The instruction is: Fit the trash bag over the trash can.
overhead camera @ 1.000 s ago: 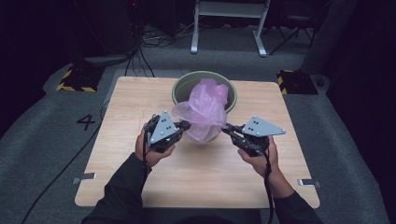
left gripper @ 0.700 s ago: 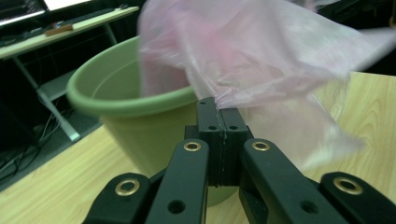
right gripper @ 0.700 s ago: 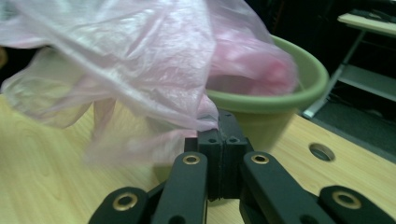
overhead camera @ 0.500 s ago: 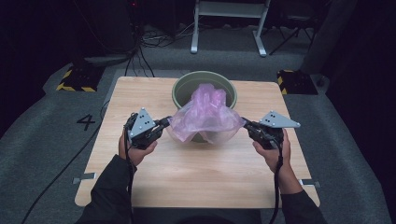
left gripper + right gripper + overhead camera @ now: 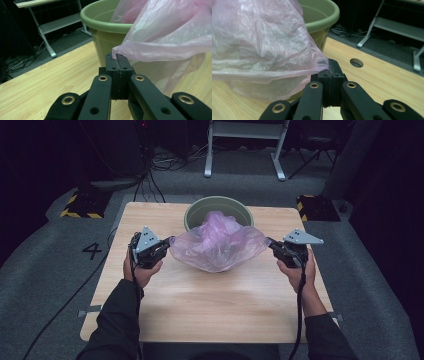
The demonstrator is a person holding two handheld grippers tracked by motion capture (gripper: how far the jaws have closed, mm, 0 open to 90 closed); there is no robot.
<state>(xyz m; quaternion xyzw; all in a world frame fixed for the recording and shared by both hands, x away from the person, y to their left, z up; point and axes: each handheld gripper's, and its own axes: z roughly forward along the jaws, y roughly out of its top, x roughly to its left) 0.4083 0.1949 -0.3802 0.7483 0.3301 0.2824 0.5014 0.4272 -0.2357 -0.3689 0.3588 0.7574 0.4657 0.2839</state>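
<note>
Pink plastic bag (image 5: 218, 242) is sitting at the centre of the high view, stretched wide between both grippers, its far part draping over the green tub (image 5: 196, 211) just behind it at upper centre. Left gripper (image 5: 169, 243) is at centre left of the high view, clenched on the bag's left corner; in the left gripper view the jaws are pressing together with the bag's (image 5: 172, 32) edge pinched at their tip, the tub (image 5: 105, 22) rising right behind in the upper middle. Right gripper (image 5: 270, 243) is at centre right of the high view, likewise clamping the bag's right corner; in the right gripper view the jaws are meeting flush, the film (image 5: 259, 47) filling the left half of the frame and the tub (image 5: 324, 17) rim showing at upper centre. A hole (image 5: 356, 62) in the wooden table (image 5: 210, 310) is showing right of centre there. A hand is gripping each tool from below. The bag's lower belly is hanging close to the tabletop; cannot tell whether it is touching.
</note>
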